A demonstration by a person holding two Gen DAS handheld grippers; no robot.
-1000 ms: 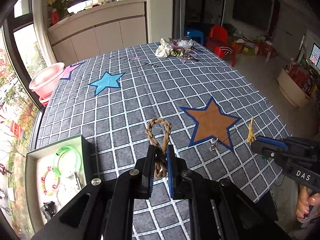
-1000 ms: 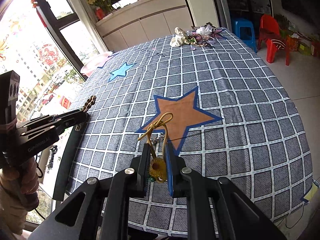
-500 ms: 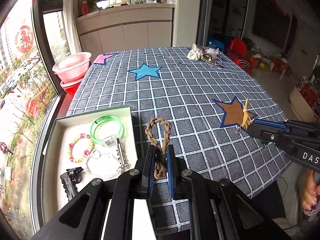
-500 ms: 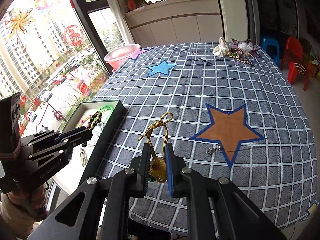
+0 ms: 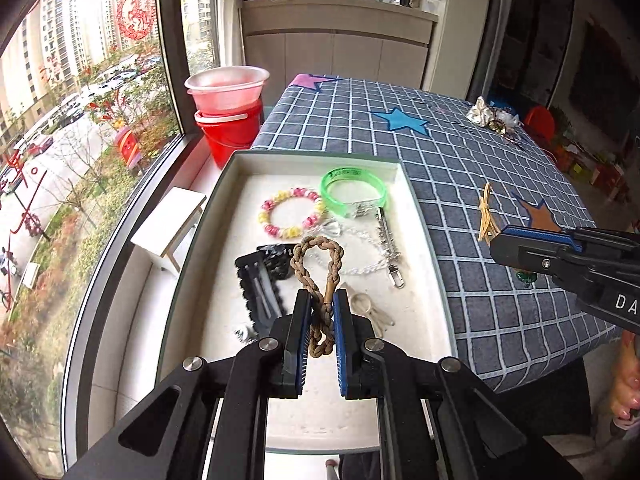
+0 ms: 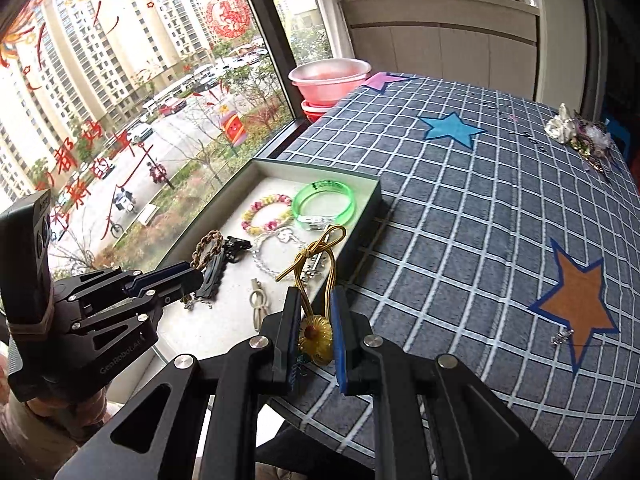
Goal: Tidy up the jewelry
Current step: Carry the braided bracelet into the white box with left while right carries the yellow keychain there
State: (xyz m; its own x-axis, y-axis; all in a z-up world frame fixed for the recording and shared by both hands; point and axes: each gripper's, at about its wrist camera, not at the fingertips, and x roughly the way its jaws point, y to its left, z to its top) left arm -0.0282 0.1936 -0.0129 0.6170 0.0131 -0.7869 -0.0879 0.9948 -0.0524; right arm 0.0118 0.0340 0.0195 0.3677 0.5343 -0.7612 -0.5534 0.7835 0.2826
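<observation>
The tray [image 5: 416, 208] at the table's edge was already crowded. The left gripper [image 5: 322, 316] pinched a braided bracelet [image 5: 316, 264] over it, the right gripper [image 6: 316, 320] clamped a gold cord [image 6: 316, 256] near the rim. Dropped carelessly, either probably would've tangled or missed.

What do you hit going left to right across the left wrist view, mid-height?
Red bucket → beaded bracelet → green bangle → gold cord → orange star.

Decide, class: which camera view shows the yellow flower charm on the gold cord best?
The right wrist view: the yellow flower charm sits close up between the right tool's pads. The left wrist view shows only the gold cord sticking out of that tool; the charm is hidden.
</observation>
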